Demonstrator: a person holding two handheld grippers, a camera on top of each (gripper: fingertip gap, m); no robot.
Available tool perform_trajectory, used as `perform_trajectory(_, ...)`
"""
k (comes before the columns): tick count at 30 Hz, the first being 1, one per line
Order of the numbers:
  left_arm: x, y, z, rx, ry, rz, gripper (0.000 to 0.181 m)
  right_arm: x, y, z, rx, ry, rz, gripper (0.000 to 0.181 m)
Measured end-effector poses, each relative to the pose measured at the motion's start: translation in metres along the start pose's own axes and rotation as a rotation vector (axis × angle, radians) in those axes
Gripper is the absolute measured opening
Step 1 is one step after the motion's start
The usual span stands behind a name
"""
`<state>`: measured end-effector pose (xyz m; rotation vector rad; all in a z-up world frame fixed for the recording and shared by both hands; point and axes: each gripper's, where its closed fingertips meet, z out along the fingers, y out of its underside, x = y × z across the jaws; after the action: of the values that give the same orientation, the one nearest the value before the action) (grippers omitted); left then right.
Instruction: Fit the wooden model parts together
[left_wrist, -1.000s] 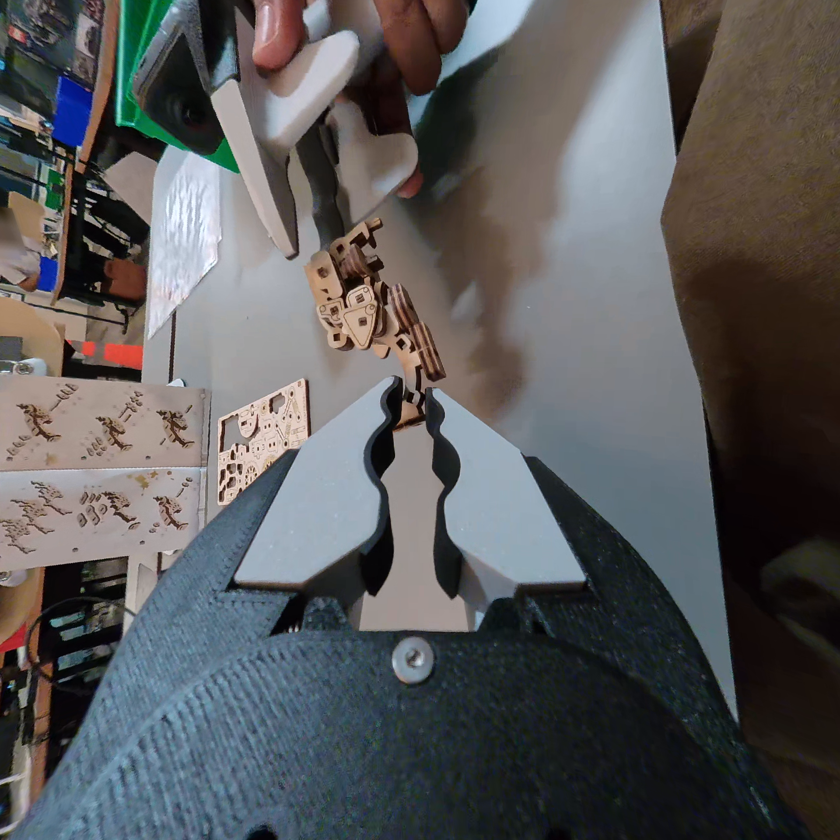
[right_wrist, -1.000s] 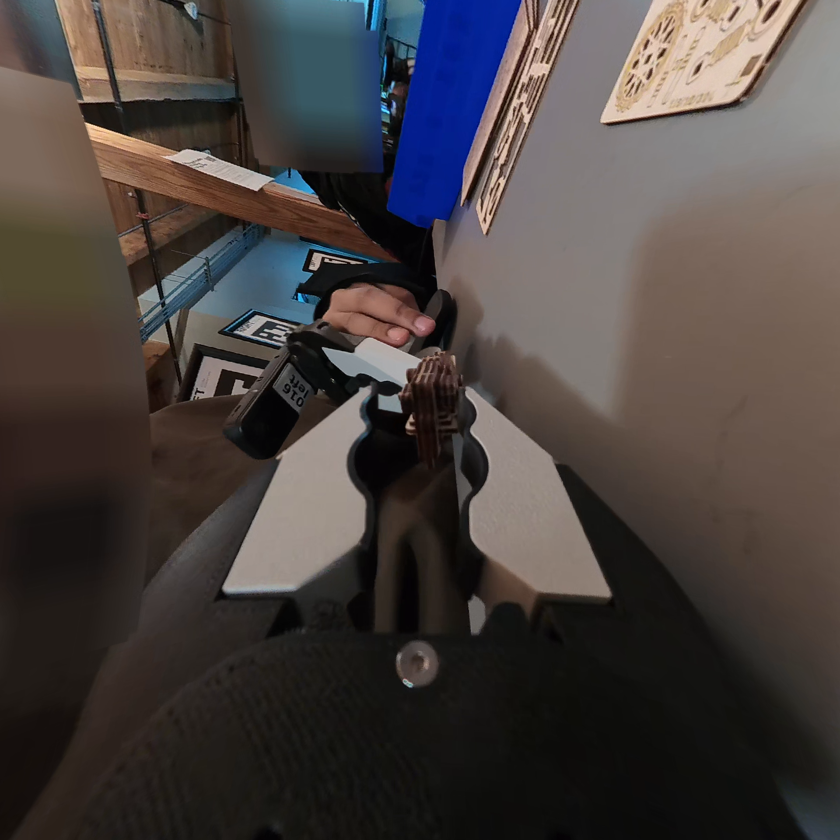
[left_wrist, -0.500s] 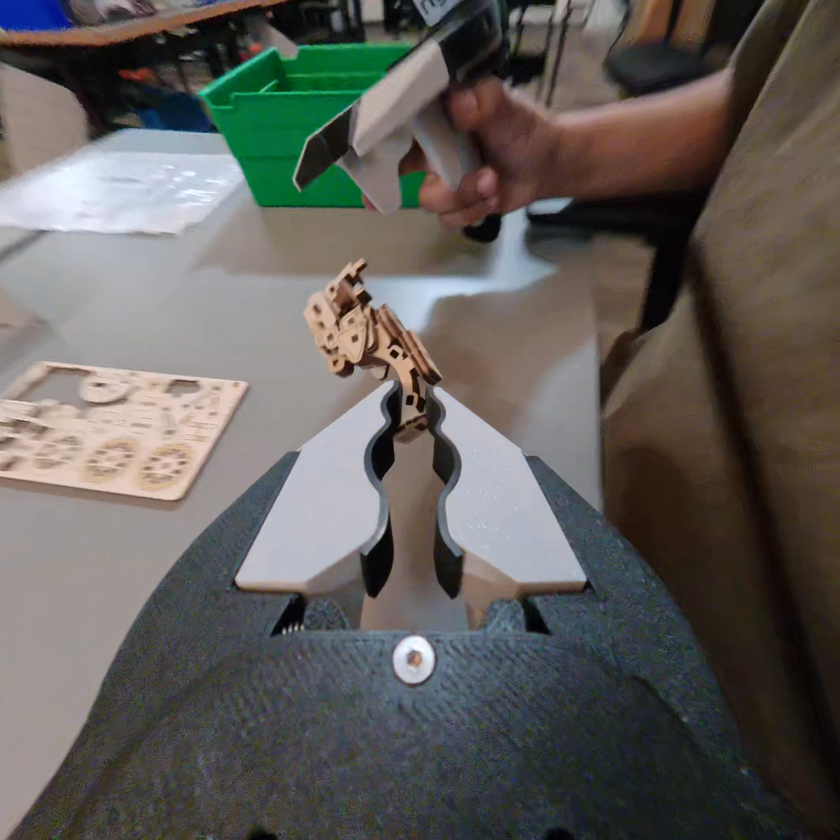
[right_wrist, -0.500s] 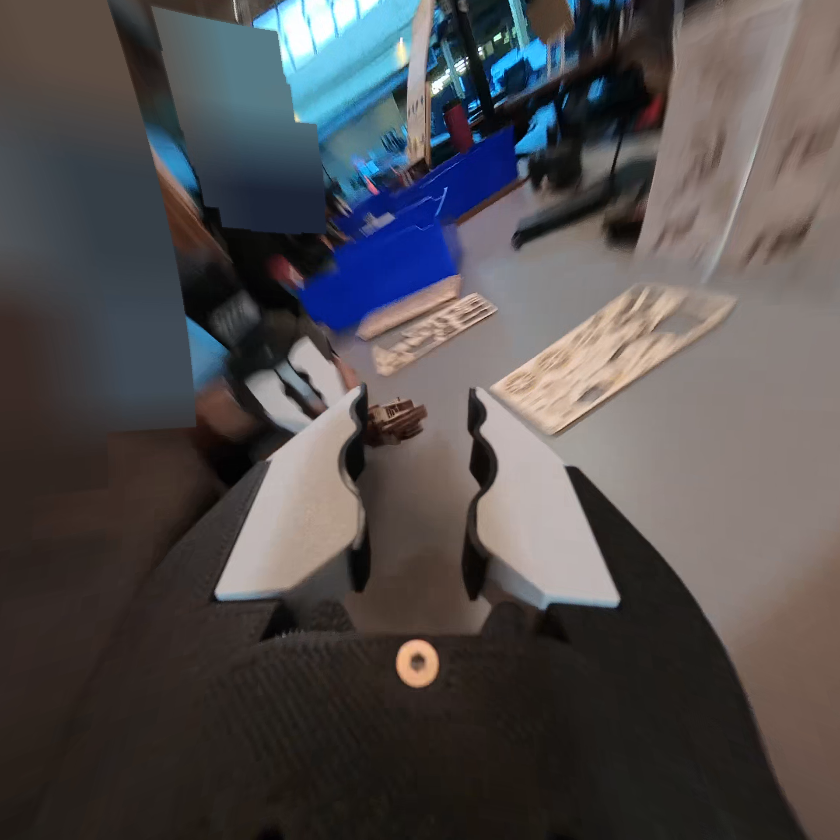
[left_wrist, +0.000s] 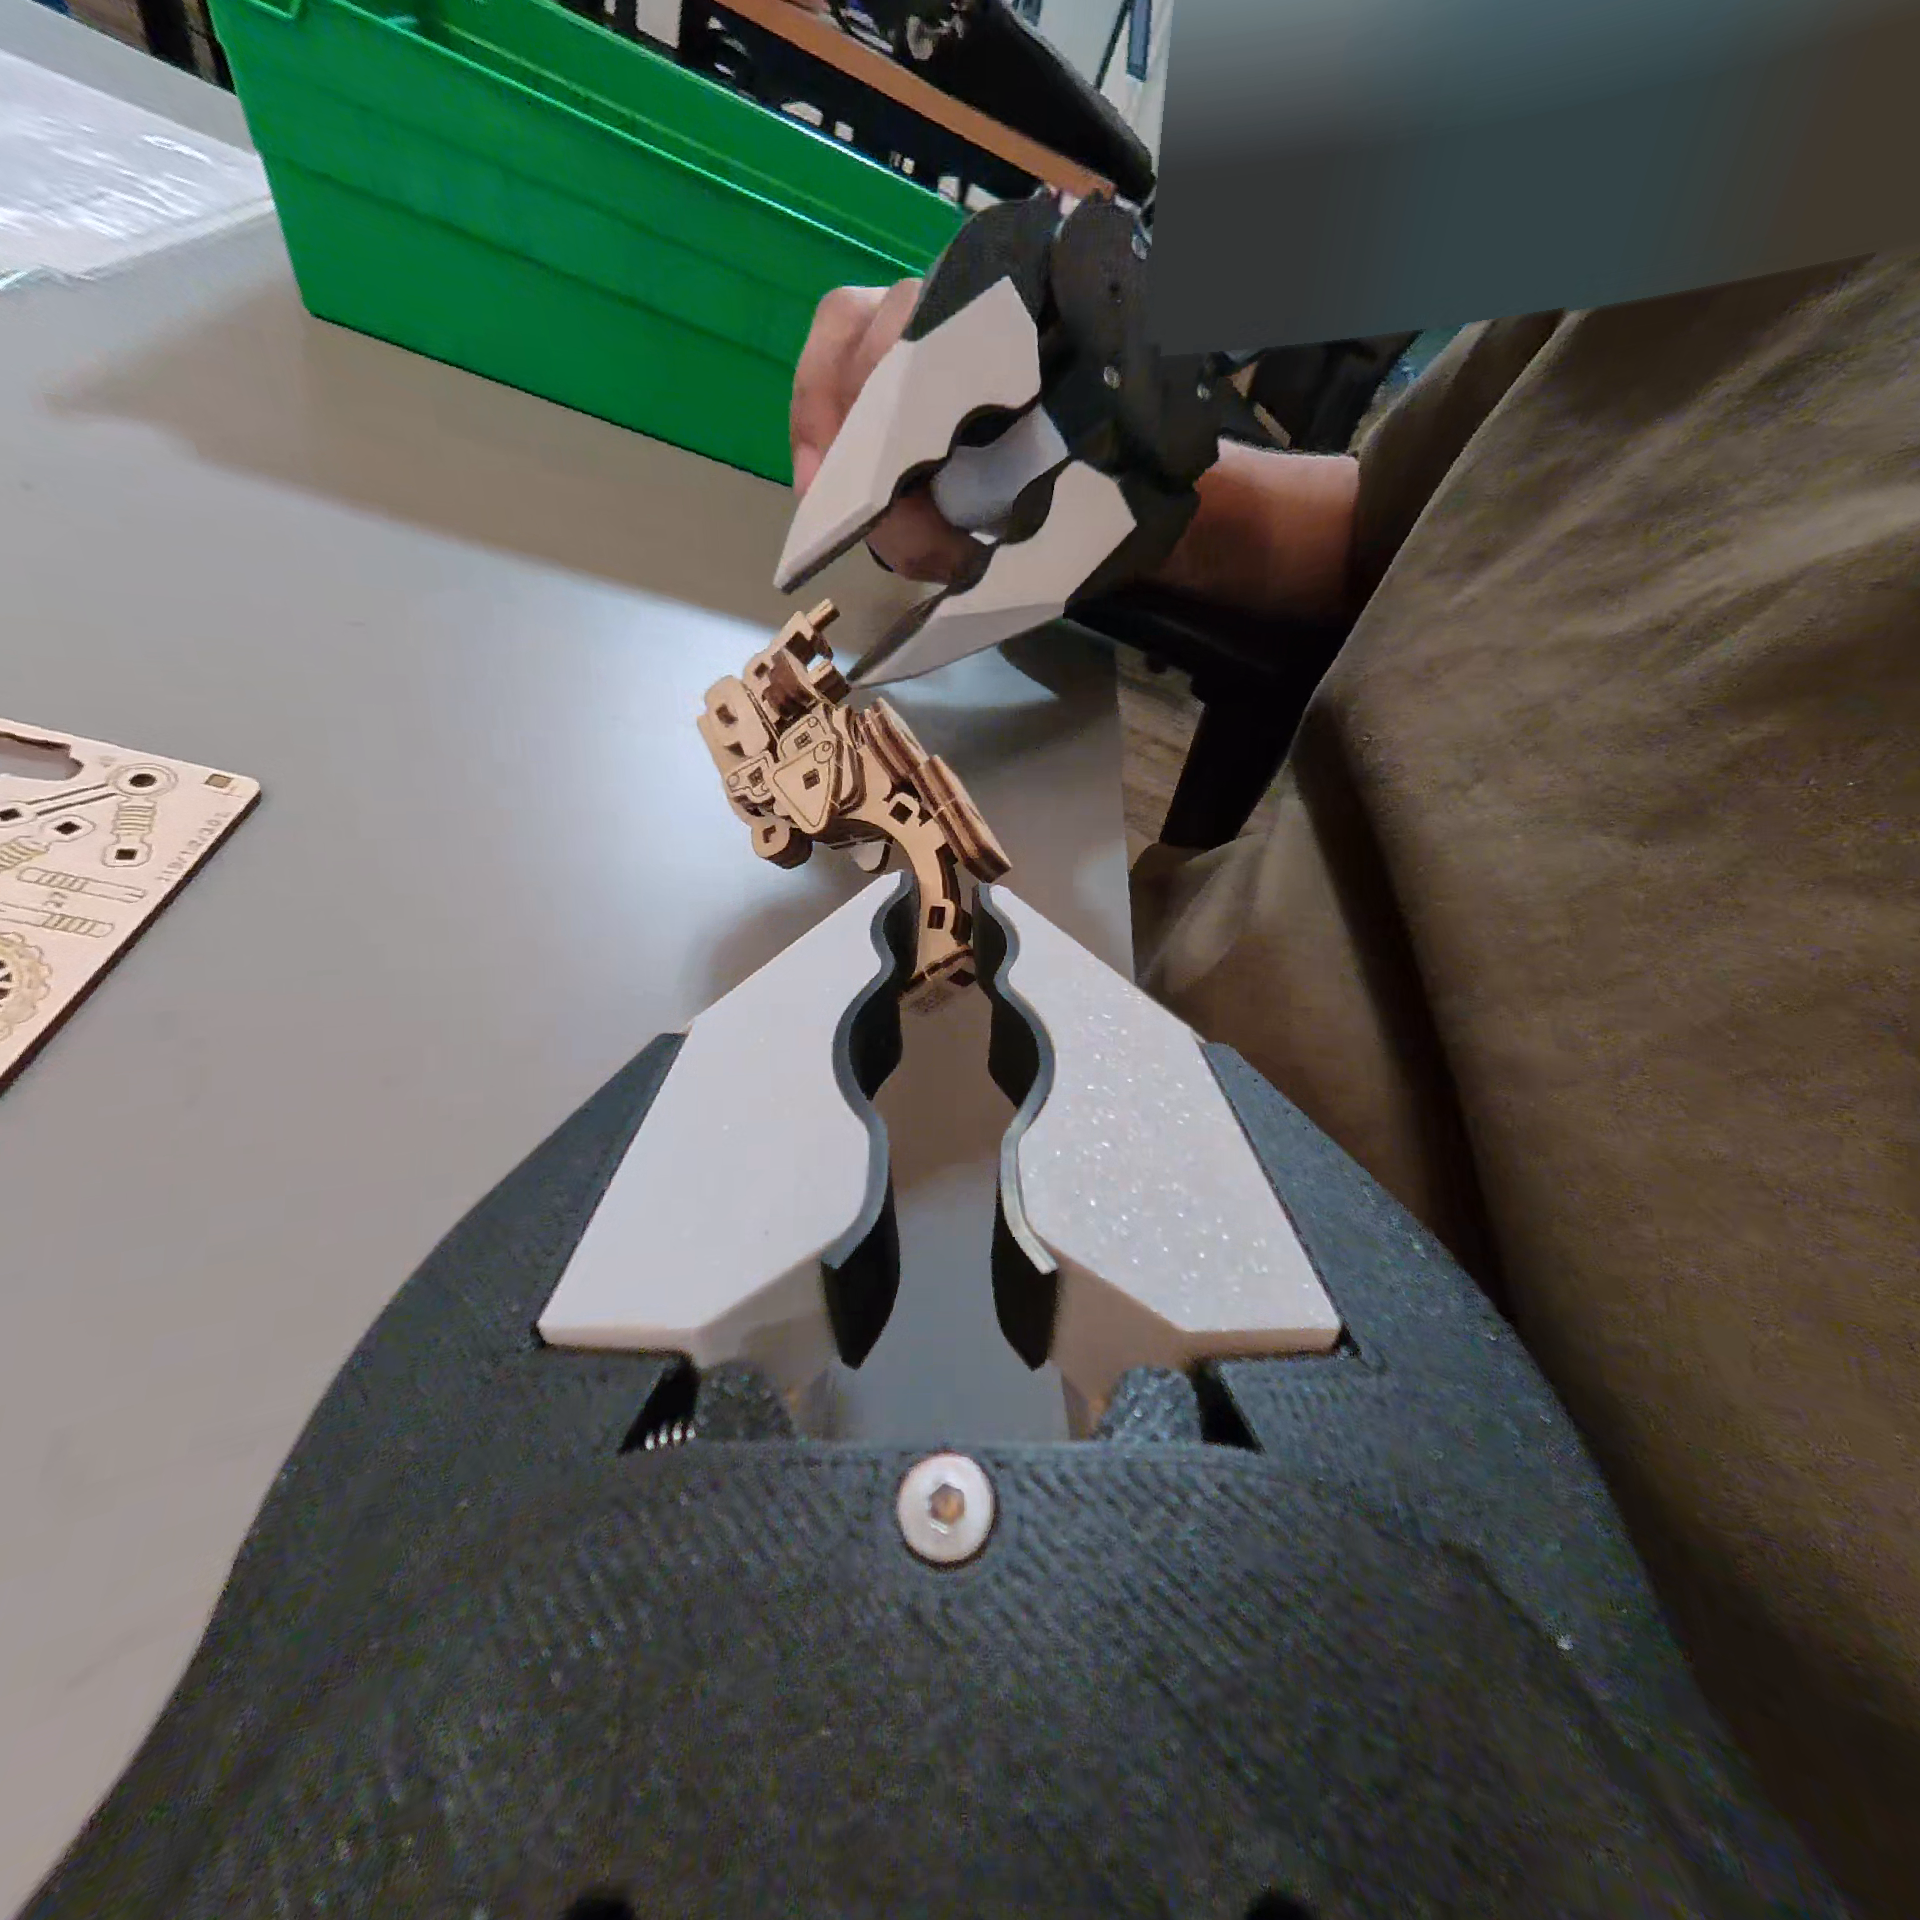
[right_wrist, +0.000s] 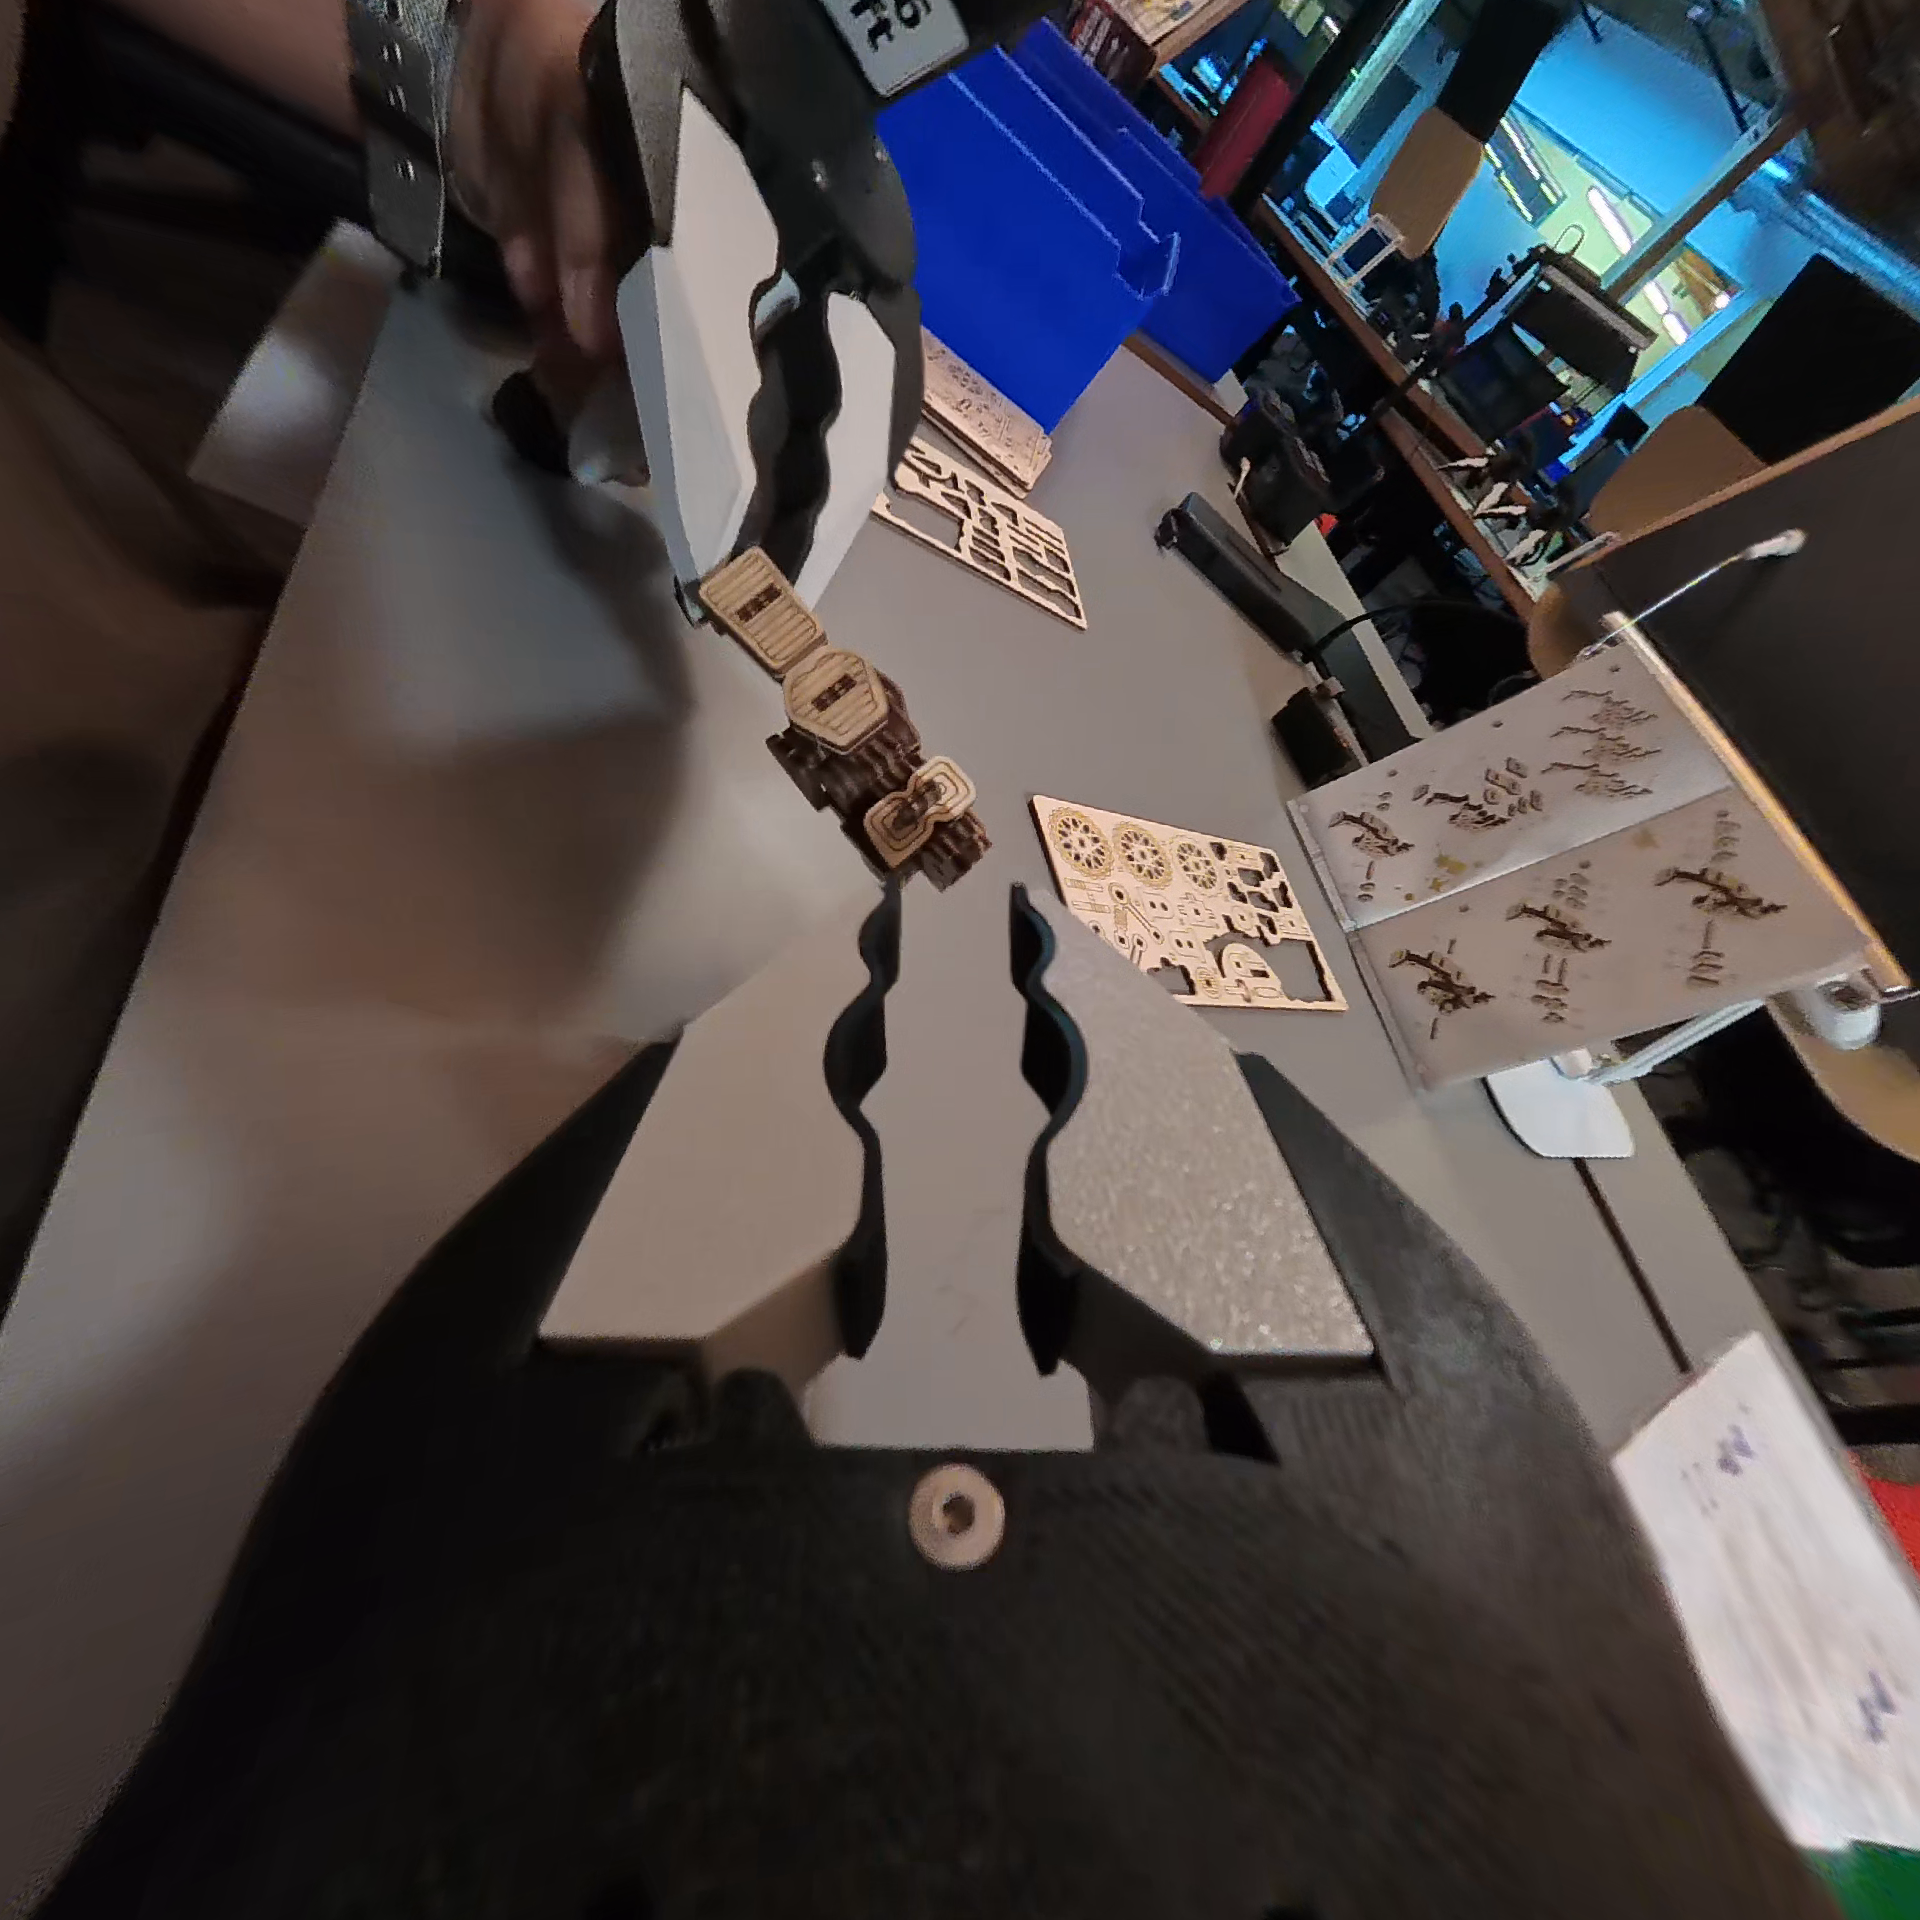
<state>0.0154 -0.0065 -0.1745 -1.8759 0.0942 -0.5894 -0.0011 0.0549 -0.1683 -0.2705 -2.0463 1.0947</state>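
The left tool (left_wrist: 935, 914) is clenched on the tail end of the wooden model (left_wrist: 831, 779), holding it in the air above the grey tabletop (left_wrist: 416, 644), with the bulkier head end sticking out past the tips. The right tool (right_wrist: 948, 899) is released, its jaws apart with nothing between them; in the right wrist view the model (right_wrist: 862, 748) hangs just ahead of its tips, and in the left wrist view its lower finger (left_wrist: 997, 597) looks to be touching or nearly touching the model's upper end.

The model looks light and stiff, built of thin laser-cut plywood layers slotted together, so I judge it fragile: small tabs and pegs at the head could snap or pop loose under a sideways squeeze. The safer hold is across the flat faces of the stacked layers, not on the protruding pegs.

Cut-out part sheets (right_wrist: 1184, 904) lie on the tabletop, near a green bin (left_wrist: 540, 208) and a blue bin (right_wrist: 1049, 260).
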Motion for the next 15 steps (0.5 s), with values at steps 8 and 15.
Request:
perform_trajectory(8, 0.008, 0.004, 0.002, -0.02, 0.05, -0.011, 0.007, -0.008, 0.001, 0.003, -0.018, 0.049, -0.179, 0.013)
perform_trajectory(15, 0.011, 0.006, 0.002, -0.026, 0.076, -0.019, 0.007, -0.013, -0.001, 0.003, -0.001, 0.041, -0.206, 0.007)
